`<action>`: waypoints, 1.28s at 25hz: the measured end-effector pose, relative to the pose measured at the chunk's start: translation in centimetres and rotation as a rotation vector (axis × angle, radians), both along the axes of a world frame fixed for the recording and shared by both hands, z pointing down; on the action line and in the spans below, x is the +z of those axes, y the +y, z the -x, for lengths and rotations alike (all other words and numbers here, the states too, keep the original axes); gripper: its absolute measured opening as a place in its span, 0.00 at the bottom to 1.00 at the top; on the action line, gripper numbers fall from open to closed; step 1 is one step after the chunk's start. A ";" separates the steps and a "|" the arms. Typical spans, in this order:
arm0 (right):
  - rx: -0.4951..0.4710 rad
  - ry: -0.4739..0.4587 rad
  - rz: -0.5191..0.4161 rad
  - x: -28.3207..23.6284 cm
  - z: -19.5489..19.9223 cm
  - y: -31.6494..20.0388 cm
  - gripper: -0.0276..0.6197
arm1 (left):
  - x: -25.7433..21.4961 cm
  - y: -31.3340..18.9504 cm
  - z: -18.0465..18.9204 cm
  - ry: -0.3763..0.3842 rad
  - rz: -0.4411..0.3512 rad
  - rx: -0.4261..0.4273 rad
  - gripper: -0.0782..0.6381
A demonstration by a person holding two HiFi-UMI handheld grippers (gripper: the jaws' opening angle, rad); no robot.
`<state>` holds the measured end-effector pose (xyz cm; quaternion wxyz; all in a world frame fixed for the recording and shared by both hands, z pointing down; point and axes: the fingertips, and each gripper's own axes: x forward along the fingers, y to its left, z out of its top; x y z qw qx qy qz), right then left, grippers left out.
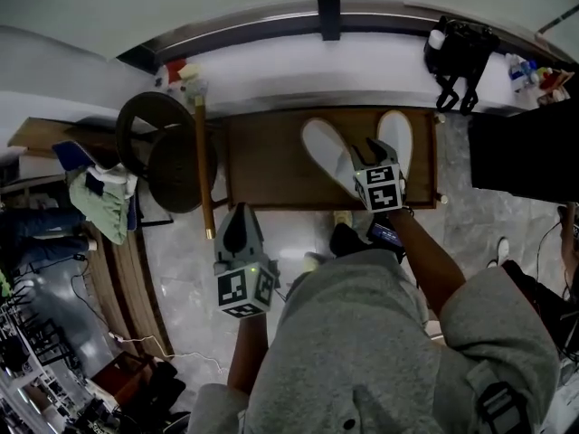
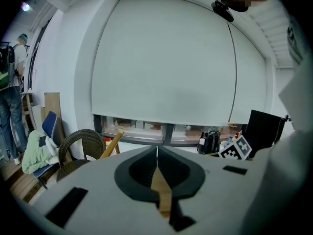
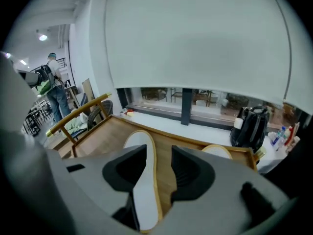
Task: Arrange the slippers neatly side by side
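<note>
Closest under my chin is my own grey hooded top (image 1: pixel 380 351), and past it both arms reach forward. My right claw (image 1: pixel 366 152) is down at the low wooden surface (image 1: pixel 262 156), where the two white slippers lie. Its jaws stand wide apart, straddling the heel end of the left-hand slipper (image 3: pixel 142 180): the sole runs up between the pads with a gap on either side, so nothing is clamped. I judge it sits there because this is the slipper that needs turning. From above it (image 1: pixel 326 152) lies slanted, toe swung out to the left, while the right-hand slipper (image 1: pixel 396 134) points more nearly straight away. The heels come close together by the claw and the toes splay, so the pair makes a V rather than two parallel lines. The job is not finished.

My left claw (image 1: pixel 237 229) is held back over the floor, well apart from the surface. Its jaws are pressed together on nothing, aimed up at the window blind (image 2: pixel 161 72). I take that as parking it out of the way.
</note>
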<state>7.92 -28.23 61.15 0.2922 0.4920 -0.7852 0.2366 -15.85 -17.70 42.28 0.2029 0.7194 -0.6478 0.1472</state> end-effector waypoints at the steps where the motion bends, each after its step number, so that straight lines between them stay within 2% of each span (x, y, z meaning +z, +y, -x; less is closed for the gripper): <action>1: -0.019 -0.008 0.016 0.6 0.6 0.1 0.27 | -0.1 0.2 0.2 -0.003 0.002 -0.008 0.13; 6: -0.174 0.012 0.108 3.6 5.0 1.1 0.27 | -0.3 1.2 1.7 -0.017 0.013 -0.059 0.13; 11: -0.204 0.055 0.245 7.3 6.1 2.1 0.27 | -0.2 2.9 3.4 -0.025 0.030 -0.105 0.13; 12: -0.201 0.055 0.262 7.6 6.1 2.2 0.25 | -0.1 3.1 3.7 -0.026 0.034 -0.112 0.13; 13: -0.194 0.057 0.271 7.8 6.1 2.1 0.15 | -0.1 3.2 3.9 -0.028 0.037 -0.118 0.13; 15: -0.181 0.052 0.277 7.9 6.0 1.6 0.11 | -0.1 3.1 4.2 -0.030 0.037 -0.124 0.13; 22: -0.065 -0.061 0.244 5.2 5.3 0.1 0.10 | -0.4 2.6 3.4 -0.021 0.015 -0.088 0.13; 27: 0.068 -0.149 0.222 2.4 3.9 -0.5 0.10 | -0.2 2.2 2.1 -0.007 0.000 -0.045 0.13; 32: 0.234 -0.209 0.248 1.4 0.9 -0.4 0.10 | 0.0 1.6 0.1 0.003 -0.006 -0.002 0.13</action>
